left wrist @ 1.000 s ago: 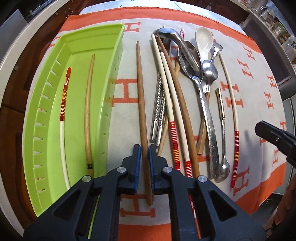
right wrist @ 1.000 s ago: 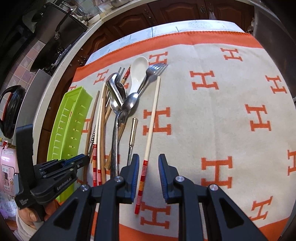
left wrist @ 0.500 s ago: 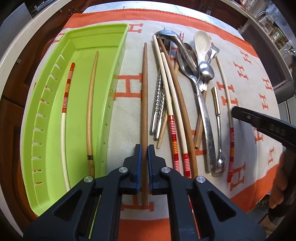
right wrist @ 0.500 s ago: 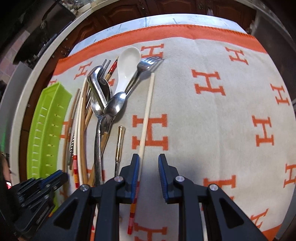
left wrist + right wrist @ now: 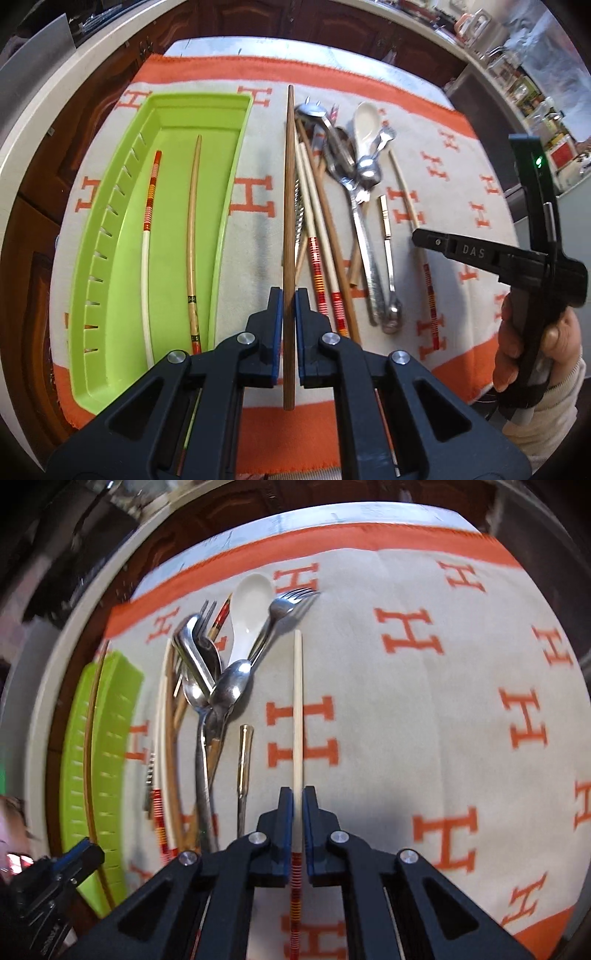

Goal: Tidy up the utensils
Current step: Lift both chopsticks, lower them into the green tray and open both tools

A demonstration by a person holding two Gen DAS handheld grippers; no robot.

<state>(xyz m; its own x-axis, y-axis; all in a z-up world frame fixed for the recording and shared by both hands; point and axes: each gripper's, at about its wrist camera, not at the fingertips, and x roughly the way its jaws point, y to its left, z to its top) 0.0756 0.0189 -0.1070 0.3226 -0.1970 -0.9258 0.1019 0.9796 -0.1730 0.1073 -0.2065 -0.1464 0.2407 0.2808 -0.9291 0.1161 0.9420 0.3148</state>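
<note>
- The left side of the right wrist view was smeared by motion blur, so the lime-green plastic tray (image 5: 110, 716) and the pile of utensils beside it were hard to read there.
- In the left wrist view the black left gripper (image 5: 289, 295) was pinching a long dark-brown wooden chopstick (image 5: 289, 177), its butt end hidden behind the jaws (only a stub showed below them).
- That chopstick ran straight up the frame, tip towards the top, between the tray and the heap of steel spoons and forks (image 5: 347, 162).
- The black right gripper (image 5: 298, 794) was clamped on a cream chopstick with red-striped end (image 5: 297, 709), long axis vertical, plain tip pointing up-frame, striped end low centre.
- Two chopsticks lay lengthwise inside the tray.
- An orange-and-cream H-patterned cloth (image 5: 443, 701) lay under everything.
</note>
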